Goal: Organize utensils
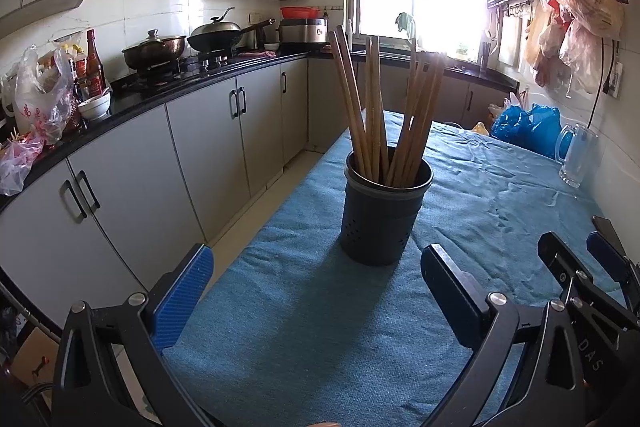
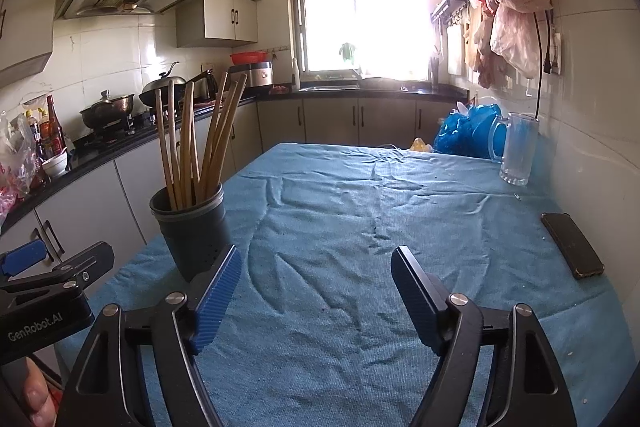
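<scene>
Jaws of your left gripper [image 1: 316,269] stand wide apart and hold nothing, low over the blue cloth-covered table [image 1: 304,327]. Directly ahead of them, the dark round plastic utensil holder [image 1: 382,215] stands upright on the cloth, holding a fan of long wooden chopsticks [image 1: 378,107]. Your right gripper [image 2: 316,269], likewise spread wide and empty, has the holder just beyond its left finger. Farther right lie a clear glass mug [image 2: 516,149] and a black phone [image 2: 572,245].
</scene>
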The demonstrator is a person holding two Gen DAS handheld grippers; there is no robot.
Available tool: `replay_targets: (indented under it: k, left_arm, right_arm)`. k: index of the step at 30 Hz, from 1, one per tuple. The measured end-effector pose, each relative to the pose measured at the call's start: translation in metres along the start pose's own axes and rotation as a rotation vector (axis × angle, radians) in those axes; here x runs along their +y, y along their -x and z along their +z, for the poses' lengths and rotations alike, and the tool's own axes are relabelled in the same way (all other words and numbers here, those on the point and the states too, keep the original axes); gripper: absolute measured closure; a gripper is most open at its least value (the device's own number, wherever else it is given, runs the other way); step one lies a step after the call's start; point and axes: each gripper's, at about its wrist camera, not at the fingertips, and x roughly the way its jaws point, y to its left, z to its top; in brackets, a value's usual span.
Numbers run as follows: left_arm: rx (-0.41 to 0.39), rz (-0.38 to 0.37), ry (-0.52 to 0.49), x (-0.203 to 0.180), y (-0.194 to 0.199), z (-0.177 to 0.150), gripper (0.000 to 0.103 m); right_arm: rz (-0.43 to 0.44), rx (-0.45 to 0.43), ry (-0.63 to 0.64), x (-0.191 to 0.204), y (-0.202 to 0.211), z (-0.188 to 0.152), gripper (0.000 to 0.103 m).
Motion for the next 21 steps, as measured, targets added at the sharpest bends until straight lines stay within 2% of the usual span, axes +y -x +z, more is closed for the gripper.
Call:
replay_targets:
  k: [14,21]
  left_arm:
    - [0.002,0.013,-0.004,-0.003,-0.003,0.004,0.0]
    - [0.001,0.005,-0.031,-0.019,-0.004,0.01,0.0]
  right_arm:
    - [0.017,0.028,0.002,-0.002,-0.008,-0.004,0.021]
    - [0.025,0.049,-0.028,-0.014,-0.013,-0.004,0.021]
